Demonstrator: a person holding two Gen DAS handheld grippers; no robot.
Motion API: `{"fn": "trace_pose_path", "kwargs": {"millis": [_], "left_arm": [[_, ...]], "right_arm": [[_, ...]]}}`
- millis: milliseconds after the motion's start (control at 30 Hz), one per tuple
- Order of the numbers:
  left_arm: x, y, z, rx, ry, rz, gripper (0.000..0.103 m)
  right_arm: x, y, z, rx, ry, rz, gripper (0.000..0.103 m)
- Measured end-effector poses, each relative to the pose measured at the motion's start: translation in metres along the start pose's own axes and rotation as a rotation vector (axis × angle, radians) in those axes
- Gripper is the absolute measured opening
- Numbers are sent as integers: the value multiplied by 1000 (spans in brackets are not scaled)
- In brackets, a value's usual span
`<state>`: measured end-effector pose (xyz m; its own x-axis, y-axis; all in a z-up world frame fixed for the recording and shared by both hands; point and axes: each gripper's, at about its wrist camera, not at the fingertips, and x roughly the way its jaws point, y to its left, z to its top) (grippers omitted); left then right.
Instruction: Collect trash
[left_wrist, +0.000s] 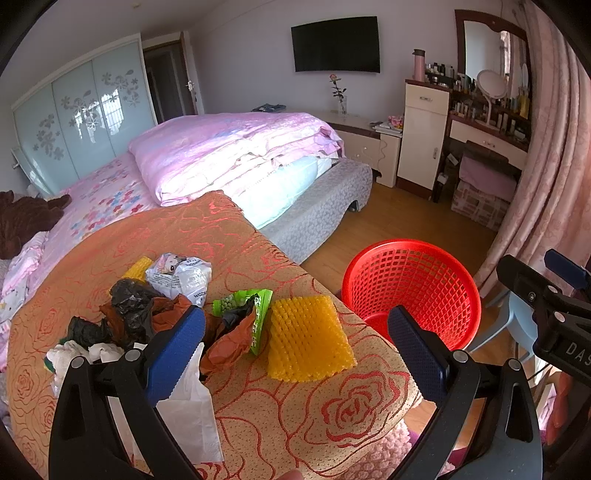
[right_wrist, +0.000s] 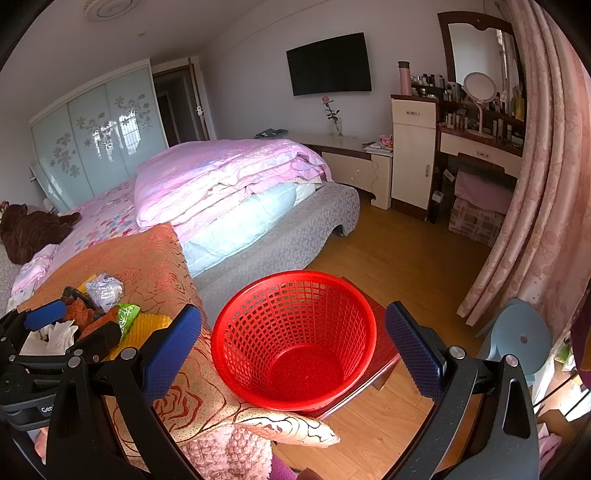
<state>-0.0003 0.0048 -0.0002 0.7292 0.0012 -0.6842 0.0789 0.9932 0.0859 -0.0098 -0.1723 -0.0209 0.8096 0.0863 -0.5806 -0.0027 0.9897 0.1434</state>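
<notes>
Both claws stand wide open and hold nothing. The left claw (left_wrist: 295, 343) hangs over the trash pile; the right claw (right_wrist: 293, 349) hangs over the red basket (right_wrist: 295, 332), which appears empty.

**Key relation.** The yellow foam net (left_wrist: 308, 338) lies directly between the left claw's fingers, slightly ahead of the tips. It is a flat, roughly square pad, with its slightly longer side running away from the camera. The left claw is the nearer one; the right claw is offset toward the basket. The basket stands to the right of the pile, just beyond the edge of the cloth, so a carry from pile to basket runs rightward.

**Other trash.**
- Green wrapper (left_wrist: 245, 312), touching the net's left edge.
- Orange paper (left_wrist: 229, 343) and black bags (left_wrist: 127, 299), crumpled together behind the left finger.
- White printed packet (left_wrist: 183, 277), farther back.
- White tissue (left_wrist: 188, 410), under the left finger.

**Surface.** The trash rests on an orange cloth with a red rose pattern (left_wrist: 332, 406), soft and uneven; what lies beneath it cannot be told. The basket sits on a low red stool (right_wrist: 380, 365).

**Room.** A bedroom: a bed with a pink quilt (left_wrist: 236, 151), wood floor (left_wrist: 406, 218), wall television (left_wrist: 335, 44), dressing table and pink curtain (left_wrist: 554, 177).
</notes>
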Motion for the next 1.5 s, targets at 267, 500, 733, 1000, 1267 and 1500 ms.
{"fn": "trace_pose_path", "kwargs": {"millis": [267,500,733,1000,1267,1500], "left_arm": [[0,2,0,-1,-1,2,95],[0,1,0,-1,0,1,95],[0,3,-2,-5,-3,4,95],[0,6,-3,-10,-3,6,95],[-1,15,-5,-30,2,15,95],[-7,37,-9,-76,0,40,95]], "right_arm": [[0,-1,-1,1,1,0,97],[-1,0,-2,1,6,2,97],[5,0,-12,0,7,2,97],[6,0,-13,0,8,3,97],[6,3,-19,-5,14,10,97],[9,10,-13,-22,39,34,97]]}}
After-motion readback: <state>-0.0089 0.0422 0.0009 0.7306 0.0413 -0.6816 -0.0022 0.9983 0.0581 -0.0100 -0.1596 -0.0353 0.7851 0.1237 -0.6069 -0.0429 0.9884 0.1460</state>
